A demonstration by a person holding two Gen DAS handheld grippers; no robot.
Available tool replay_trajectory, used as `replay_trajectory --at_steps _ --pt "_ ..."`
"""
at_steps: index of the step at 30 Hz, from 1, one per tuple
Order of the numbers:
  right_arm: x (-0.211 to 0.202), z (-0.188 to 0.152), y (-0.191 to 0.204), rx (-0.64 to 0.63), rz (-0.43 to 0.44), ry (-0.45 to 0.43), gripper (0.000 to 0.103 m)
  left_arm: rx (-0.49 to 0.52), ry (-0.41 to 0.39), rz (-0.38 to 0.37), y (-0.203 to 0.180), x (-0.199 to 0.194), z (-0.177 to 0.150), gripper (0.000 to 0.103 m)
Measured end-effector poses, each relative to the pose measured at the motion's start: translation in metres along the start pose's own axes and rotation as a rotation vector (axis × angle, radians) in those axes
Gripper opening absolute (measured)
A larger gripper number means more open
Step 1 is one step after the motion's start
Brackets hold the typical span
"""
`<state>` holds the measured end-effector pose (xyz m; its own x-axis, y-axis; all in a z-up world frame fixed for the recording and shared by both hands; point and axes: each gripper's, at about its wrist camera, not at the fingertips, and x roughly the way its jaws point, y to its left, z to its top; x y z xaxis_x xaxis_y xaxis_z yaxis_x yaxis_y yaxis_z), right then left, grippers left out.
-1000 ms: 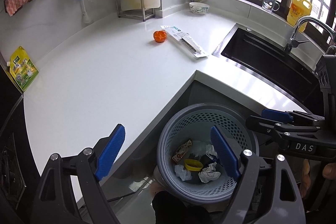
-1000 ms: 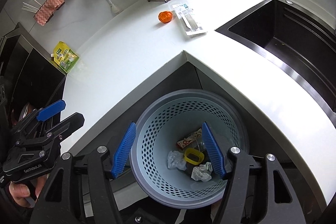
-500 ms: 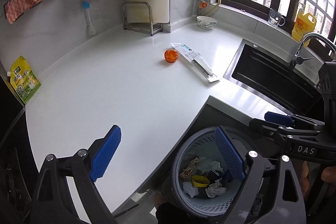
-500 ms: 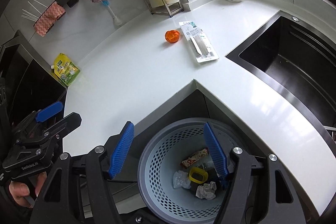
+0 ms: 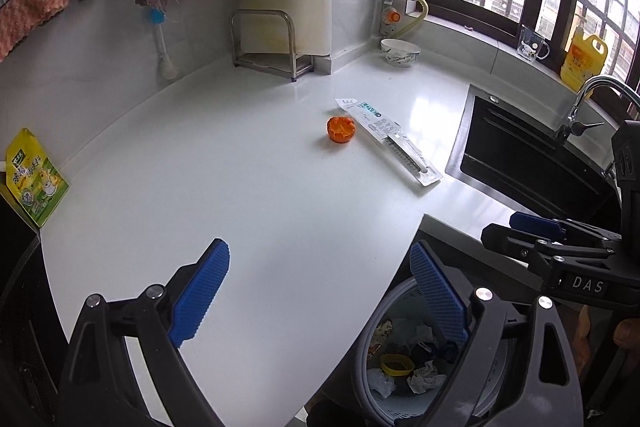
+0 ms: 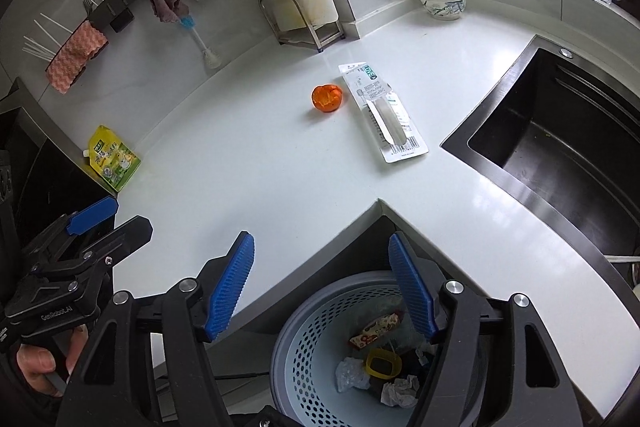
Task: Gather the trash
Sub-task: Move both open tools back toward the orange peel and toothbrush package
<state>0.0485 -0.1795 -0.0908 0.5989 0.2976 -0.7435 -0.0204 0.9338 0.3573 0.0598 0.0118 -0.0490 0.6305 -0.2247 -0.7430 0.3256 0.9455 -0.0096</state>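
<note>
Both the left gripper (image 5: 320,291) and right gripper (image 6: 322,283) gape empty, jaws just widened. The left finger (image 5: 440,295) hides part of the trash basket (image 5: 370,339).

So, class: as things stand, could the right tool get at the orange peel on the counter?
Probably yes. The right tool is open and empty, and bare counter lies between it and the orange peel; only the long packet sits close beside it.

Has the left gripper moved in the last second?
Yes. The left gripper has gone from over the bin toward the counter; the orange peel looks closer. Its empty jaws have just been opening.
</note>
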Motion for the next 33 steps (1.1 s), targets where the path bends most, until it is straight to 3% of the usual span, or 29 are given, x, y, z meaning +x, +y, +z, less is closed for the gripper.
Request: replay_trajectory --at_steps 19,33 --pt "0.063 0.039 0.016 0.023 -0.067 0.026 0.067 -0.010 0.026 -0.027 0.058 0.058 0.039 0.090" --pt "0.104 0.078 -0.002 0.061 -0.177 0.016 0.067 -0.002 0.046 -0.073 0.085 0.120 0.076 0.090"
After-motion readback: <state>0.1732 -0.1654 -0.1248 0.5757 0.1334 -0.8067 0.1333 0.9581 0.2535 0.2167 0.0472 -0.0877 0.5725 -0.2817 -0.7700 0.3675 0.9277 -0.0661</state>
